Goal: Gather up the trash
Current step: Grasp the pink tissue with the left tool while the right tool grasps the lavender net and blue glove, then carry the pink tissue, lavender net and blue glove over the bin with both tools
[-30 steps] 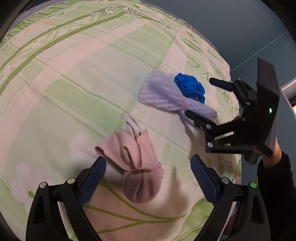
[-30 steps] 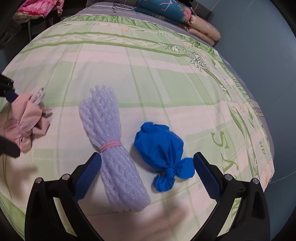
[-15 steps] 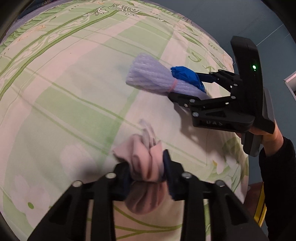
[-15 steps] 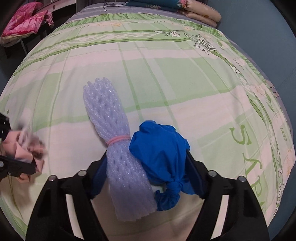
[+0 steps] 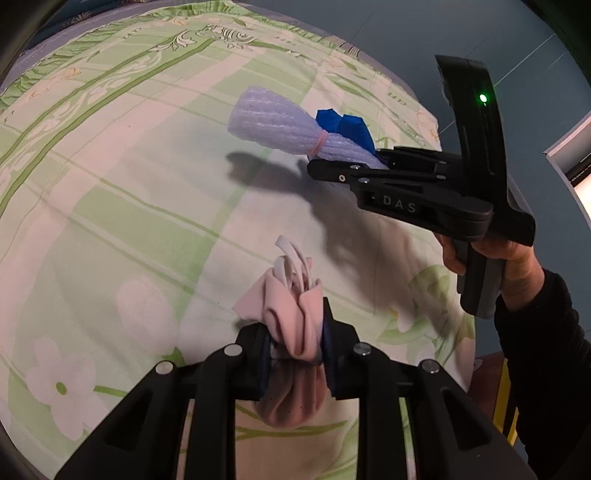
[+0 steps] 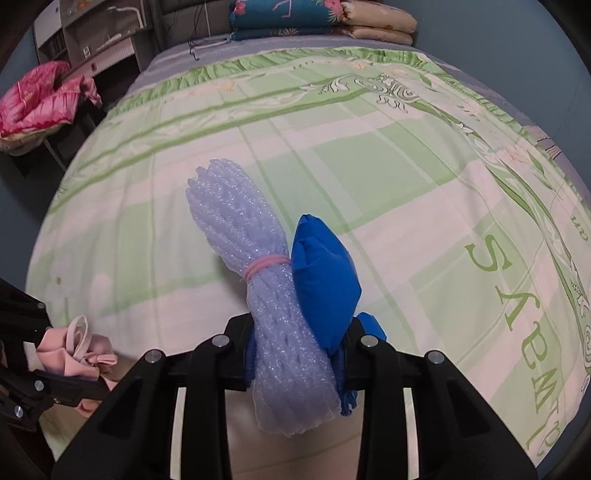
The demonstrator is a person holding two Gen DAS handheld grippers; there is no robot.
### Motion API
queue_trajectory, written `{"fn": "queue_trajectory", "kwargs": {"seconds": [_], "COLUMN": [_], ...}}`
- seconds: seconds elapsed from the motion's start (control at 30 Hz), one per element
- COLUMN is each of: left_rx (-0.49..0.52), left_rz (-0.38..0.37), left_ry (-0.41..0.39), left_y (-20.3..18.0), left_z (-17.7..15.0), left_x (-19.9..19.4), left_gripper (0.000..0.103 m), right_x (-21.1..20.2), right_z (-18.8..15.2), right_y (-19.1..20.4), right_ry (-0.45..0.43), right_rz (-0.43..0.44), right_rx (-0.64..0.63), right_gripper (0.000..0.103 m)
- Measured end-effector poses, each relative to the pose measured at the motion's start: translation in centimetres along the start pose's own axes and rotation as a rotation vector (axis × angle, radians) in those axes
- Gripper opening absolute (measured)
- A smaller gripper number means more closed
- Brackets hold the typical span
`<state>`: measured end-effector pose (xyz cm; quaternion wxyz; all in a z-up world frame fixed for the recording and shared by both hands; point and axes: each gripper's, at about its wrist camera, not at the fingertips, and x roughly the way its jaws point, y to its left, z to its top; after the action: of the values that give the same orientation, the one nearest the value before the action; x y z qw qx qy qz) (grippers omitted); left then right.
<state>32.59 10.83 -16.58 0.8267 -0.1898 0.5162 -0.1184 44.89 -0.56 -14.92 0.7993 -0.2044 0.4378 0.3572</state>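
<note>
My left gripper (image 5: pixel 293 330) has its jaws closing, and the pads press on a pink cloth bundle (image 5: pixel 288 306) with white straps, lifted just off the green bed sheet (image 5: pixel 129 206). In the right wrist view my right gripper (image 6: pixel 299 347) is also closing. It squeezes a pale lilac foam net bundle (image 6: pixel 236 221) tied with a pink band, together with a knotted blue plastic bag (image 6: pixel 325 269). Both are raised above the sheet and cast a shadow. The left wrist view shows the right gripper (image 5: pixel 347 162) from the side, with the foam net (image 5: pixel 269 118) and the blue bag (image 5: pixel 347 125) in it.
A hand in a dark sleeve (image 5: pixel 517 258) holds the right gripper. Folded quilts (image 6: pixel 321 18) lie at the bed's head. A pink quilt (image 6: pixel 40 103) sits on a chair beside a shelf unit (image 6: pixel 103 37) at the left. A blue wall runs along the bed's right side.
Both grippers went from wide open to shut: the left on the pink bundle, the right on the foam net and blue bag. Both loads have since risen off the sheet.
</note>
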Motion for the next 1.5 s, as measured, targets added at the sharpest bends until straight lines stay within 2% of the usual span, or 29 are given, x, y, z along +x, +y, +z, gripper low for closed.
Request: {"fn": "queue_trajectory", "kwargs": {"seconds": [0.37, 0.6, 0.77, 1.03, 1.17, 1.5], "left_rx": [0.12, 0.225, 0.305, 0.409, 0.467, 0.601], "left_rz": [0.03, 0.062, 0.043, -0.014, -0.033, -0.09], "left_ry": [-0.185, -0.313, -0.4, -0.458, -0.489, -0.492], "left_y": [-4.0, -8.8, -12.7, -17.6, -20.1, -26.4], "left_z": [-2.2, -4.7, -6.5, -9.9, -11.7, -15.0], "left_x": [-7.9, -13.2, -16.8, -19.6, -20.3, -20.4], "left_gripper": [0.021, 0.021, 0.021, 0.021, 0.021, 0.021], "right_x": [-9.3, -14.5, -18.8, -24.7, -28.0, -34.5], "right_z": [-3.0, -6.4, -9.5, -14.9, -18.8, -27.2], "right_y": [2.6, 4.2, 5.8, 6.6, 6.4, 4.7], "right_ry": [-0.107, -0.138, -0.195, -0.257, -0.29, -0.337], "right_rz": [-0.012, -0.067, -0.089, -0.163, -0.237, -0.417], "right_rx": [0.035, 0.123, 0.183, 0.317, 0.408, 0.634], "right_gripper": [0.029, 0.029, 0.029, 0.029, 0.029, 0.03]}}
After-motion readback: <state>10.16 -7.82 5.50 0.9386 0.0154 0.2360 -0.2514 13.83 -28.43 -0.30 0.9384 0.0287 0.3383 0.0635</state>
